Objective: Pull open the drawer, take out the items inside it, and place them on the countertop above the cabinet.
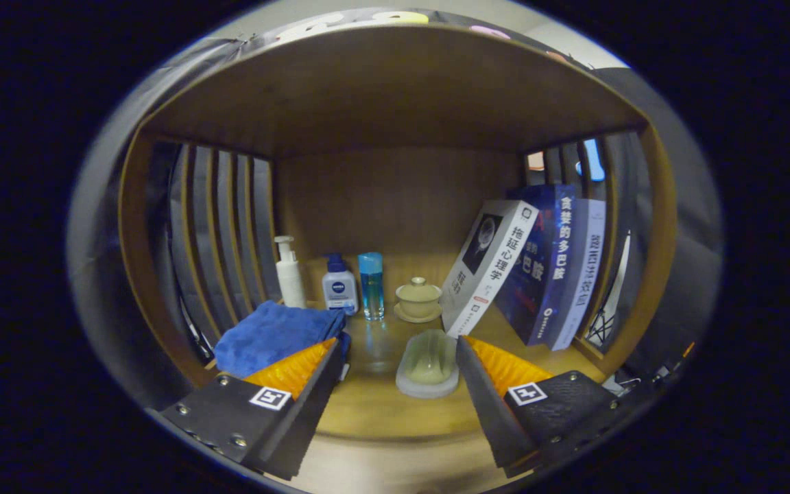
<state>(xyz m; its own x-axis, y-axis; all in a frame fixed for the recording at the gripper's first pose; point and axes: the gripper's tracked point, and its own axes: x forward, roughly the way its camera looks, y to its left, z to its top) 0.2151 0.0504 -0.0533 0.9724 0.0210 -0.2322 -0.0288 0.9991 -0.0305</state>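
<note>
Gaping wide, jaws grip nothing | gripper [395, 363] faces shelf | soap dish [428, 365] between fingers, near the right one, long axis pointing away | blue cloth [273, 335] behind left finger

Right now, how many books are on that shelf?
3. They lean together at the shelf's right side, beyond the open gripper: a white book in front, a dark blue book behind it, and a pale book nearest the slats. More could hide behind.
</note>
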